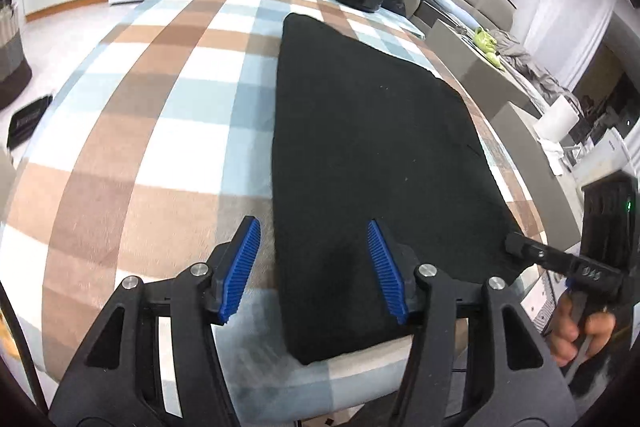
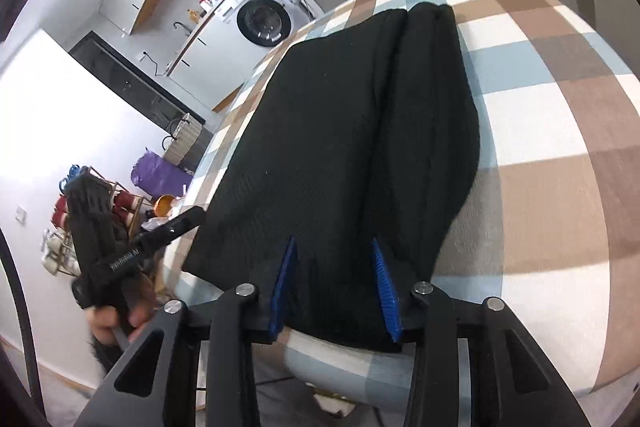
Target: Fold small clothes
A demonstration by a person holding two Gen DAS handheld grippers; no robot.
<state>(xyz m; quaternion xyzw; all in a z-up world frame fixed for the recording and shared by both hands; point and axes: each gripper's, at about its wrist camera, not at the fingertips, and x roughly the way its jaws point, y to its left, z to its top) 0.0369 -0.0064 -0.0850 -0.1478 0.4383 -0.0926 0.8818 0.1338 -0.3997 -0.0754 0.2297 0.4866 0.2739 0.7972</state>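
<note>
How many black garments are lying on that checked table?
1. A single black garment lies flat on the checked table, reaching its near edge. It looks folded over itself, so a second piece hidden underneath cannot be ruled out.

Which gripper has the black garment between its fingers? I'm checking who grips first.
The right gripper: both blue pads flank the black garment. The left gripper straddles its edge.
</note>
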